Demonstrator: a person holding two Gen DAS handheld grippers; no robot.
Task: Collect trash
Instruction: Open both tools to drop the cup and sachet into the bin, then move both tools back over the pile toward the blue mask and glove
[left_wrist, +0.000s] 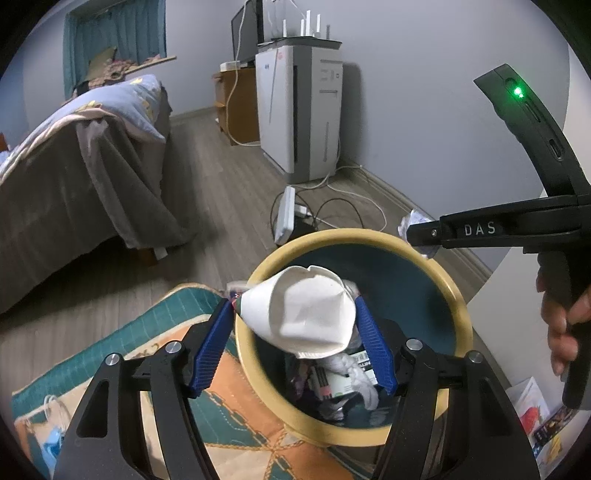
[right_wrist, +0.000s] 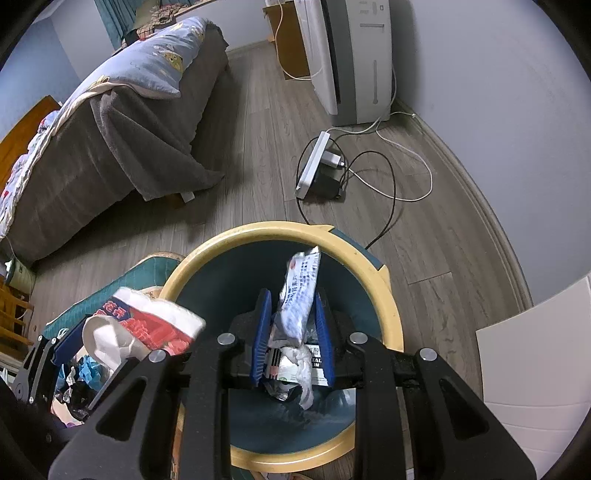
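Note:
A round bin with a yellow rim (left_wrist: 454, 291) and dark teal inside stands on the floor, with wrappers and tissue (left_wrist: 332, 384) lying in it. My left gripper (left_wrist: 295, 306) is shut on a crushed paper cup (left_wrist: 306, 314), white inside and red-printed outside, held over the bin's left rim. The right wrist view shows the same cup (right_wrist: 147, 325) at the left. My right gripper (right_wrist: 291, 297) is shut on a crumpled silver and blue wrapper (right_wrist: 301, 284) above the bin's rim (right_wrist: 258, 230) and mouth. The left wrist view shows that wrapper (left_wrist: 408, 221) past the far rim.
A patterned rug (left_wrist: 177, 302) lies left of the bin. A bed (right_wrist: 110, 122) fills the left. An air purifier (right_wrist: 354, 59), a power strip (right_wrist: 312, 162) and loose cables lie behind the bin. More litter (right_wrist: 85, 373) sits at the lower left. A white panel (right_wrist: 535, 350) stands at the right.

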